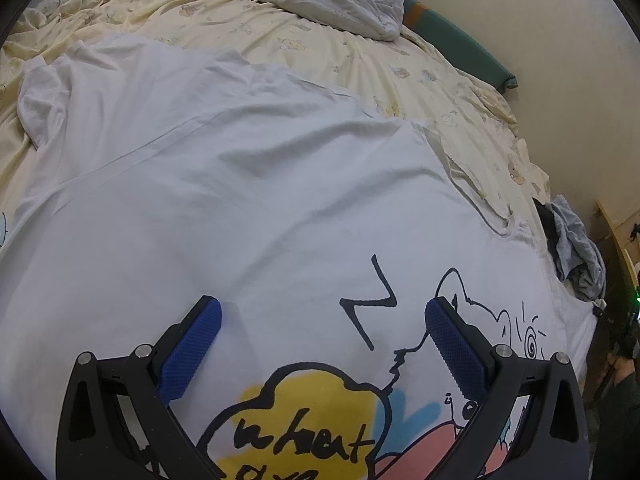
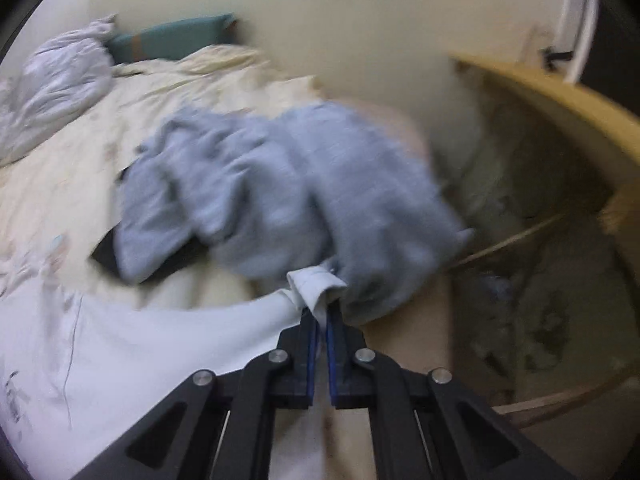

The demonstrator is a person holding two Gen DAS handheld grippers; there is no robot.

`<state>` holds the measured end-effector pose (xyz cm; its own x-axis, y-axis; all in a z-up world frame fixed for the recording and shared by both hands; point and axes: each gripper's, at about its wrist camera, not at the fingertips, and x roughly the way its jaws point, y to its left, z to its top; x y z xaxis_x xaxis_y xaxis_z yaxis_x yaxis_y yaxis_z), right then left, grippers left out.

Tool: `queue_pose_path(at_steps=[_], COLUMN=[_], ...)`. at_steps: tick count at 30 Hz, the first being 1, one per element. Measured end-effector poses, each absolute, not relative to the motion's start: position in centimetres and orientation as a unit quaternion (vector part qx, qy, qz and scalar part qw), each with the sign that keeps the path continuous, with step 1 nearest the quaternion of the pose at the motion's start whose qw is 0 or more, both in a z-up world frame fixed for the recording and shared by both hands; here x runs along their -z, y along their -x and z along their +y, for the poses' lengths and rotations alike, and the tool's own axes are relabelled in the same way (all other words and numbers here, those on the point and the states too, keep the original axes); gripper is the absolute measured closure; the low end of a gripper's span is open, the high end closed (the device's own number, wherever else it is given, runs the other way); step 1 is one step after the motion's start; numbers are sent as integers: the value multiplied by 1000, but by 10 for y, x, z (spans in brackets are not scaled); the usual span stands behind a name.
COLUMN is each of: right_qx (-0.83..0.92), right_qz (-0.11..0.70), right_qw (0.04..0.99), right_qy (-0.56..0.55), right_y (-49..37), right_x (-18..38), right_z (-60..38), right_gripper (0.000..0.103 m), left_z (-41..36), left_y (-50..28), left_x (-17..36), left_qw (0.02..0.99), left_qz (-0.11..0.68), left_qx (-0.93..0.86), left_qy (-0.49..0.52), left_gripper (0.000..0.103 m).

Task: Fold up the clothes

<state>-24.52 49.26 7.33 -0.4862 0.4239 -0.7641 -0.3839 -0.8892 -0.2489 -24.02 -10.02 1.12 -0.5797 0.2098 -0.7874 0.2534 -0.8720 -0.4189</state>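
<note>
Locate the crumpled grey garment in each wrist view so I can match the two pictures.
Left wrist view: the grey garment lies small at the right edge, on the bed's far side past the white printed T-shirt.
Right wrist view: the grey garment fills the centre, blurred, just beyond the right gripper, which is shut on a white fabric corner.
Shared landmark: the teal headboard.

Grey clothes [image 2: 280, 196] crowd the bed edge; pale sheet [image 1: 320, 40] beyond lies open.
</note>
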Motion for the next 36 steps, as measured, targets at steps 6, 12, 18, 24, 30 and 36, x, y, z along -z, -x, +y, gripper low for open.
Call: queue_pose_path(at_steps=[6,12,18,24,30,36], right_qx=[-809,-841,-860,-872,-855,-830], right_qz=[-54,-46,2,144,244,335], right_qw=[272,271,229,199,204,195], right_qy=[519,466,457,424,410,401], right_y=[284,253,156,88,91,96], right_x=[-43,-82,-87,-63,-40,-9], right_z=[494,474,453,457,470,493], right_gripper=[95,22,22,54,56,54], left_z=[-100,-101,-103,-95,-93,-91], left_y=[240,241,238,232,232,233], left_x=[-12,-11,-14,-18,-19,-18], left_qw=[10,10,4,-3,-4,-3], left_qz=[253,256,274,269,264,259], left_qx=[852,851,846,849,851,852], left_qy=[-457,-458,-457,-455,-454,-456], left_gripper=[1,1,1,1,1,1])
